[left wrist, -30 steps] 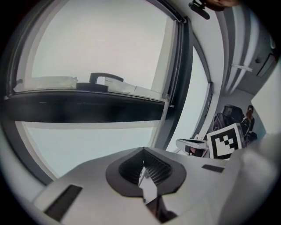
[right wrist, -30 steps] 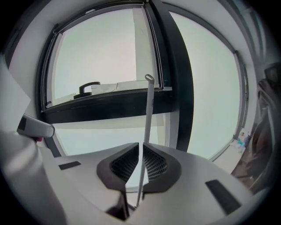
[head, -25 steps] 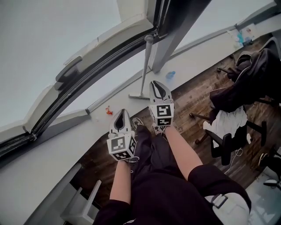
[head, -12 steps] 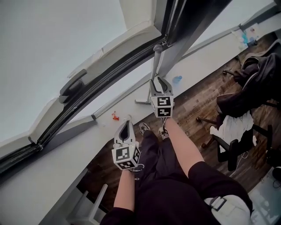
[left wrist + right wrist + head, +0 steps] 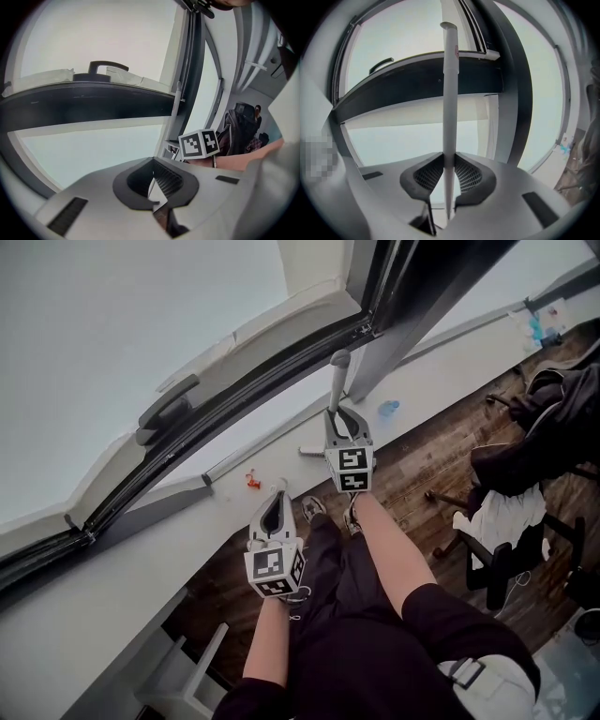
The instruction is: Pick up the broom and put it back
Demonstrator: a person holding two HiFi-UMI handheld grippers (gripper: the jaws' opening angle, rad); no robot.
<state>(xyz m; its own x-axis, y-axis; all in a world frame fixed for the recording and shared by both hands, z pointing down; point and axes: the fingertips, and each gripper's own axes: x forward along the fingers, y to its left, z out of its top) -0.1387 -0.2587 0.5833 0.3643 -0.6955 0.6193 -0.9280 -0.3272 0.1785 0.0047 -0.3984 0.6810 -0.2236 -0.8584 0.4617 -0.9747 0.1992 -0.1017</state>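
A large window [image 5: 141, 334] with a dark frame fills the head view from 9 to 12 o'clock. A white sill [image 5: 112, 606] runs beneath it from 7 o'clock up to 2 o'clock. Dark wooden floor [image 5: 441, 456] lies to the right of the sill. An office chair [image 5: 525, 456] draped with dark and white clothing stands at 3 o'clock. The person's legs [image 5: 356, 615] in dark trousers reach from 6 o'clock towards the centre.

The broom [image 5: 337, 385] stands nearly upright at 12 to 1 o'clock. Its head rests on the sill and its pale grey handle rises in front of the window frame.

The right gripper [image 5: 341, 413] is at 1 o'clock of the centre. Its jaws have just been closing. In the right gripper view the broom [image 5: 450, 93] handle runs straight up between them, and both ribbed pads of the right gripper [image 5: 449, 161] press on it.

The left gripper [image 5: 278, 491] hangs just below centre at 7 o'clock. In the left gripper view the jaws of the left gripper [image 5: 152, 166] are together, with nothing between them.

A small blue object [image 5: 388, 410] lies on the sill at 2 o'clock of the right gripper. A tiny red object [image 5: 251, 480] lies at 11 o'clock of the left gripper.
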